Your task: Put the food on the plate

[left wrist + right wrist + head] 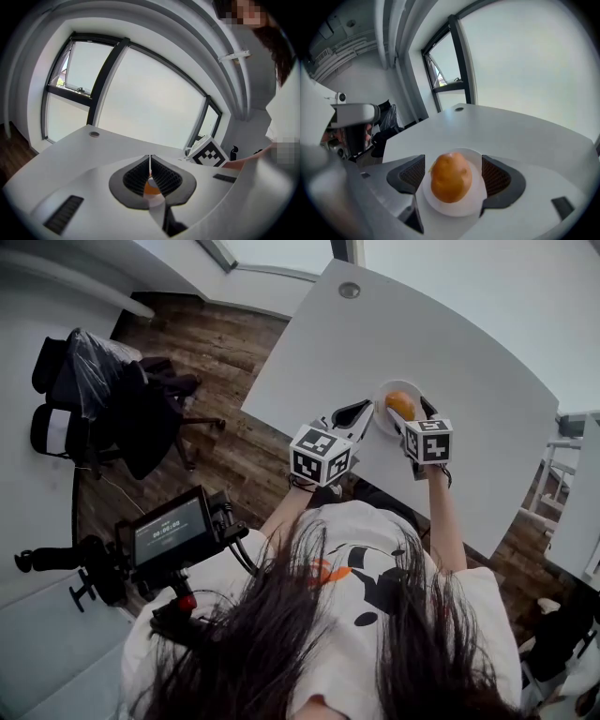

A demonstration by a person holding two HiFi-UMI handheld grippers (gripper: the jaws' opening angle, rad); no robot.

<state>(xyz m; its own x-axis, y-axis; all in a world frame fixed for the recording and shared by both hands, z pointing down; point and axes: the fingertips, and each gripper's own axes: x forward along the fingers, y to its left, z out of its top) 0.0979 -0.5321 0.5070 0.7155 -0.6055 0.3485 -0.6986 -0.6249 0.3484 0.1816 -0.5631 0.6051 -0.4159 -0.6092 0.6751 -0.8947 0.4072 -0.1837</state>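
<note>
Big windows (150, 103) behind a white table (450, 343), pretty bare setup. The food (450, 177), some orange lump, is sitting on the plate (474, 206), so I'd guess the job's basically done. The right tongs (453, 174) are spread apart, a jaw on either side of it and not touching. The left tongs (150, 176) are pressed together just beside the plate, probably just parked there.

The monitor (171, 531) shows digits too small to read.
</note>
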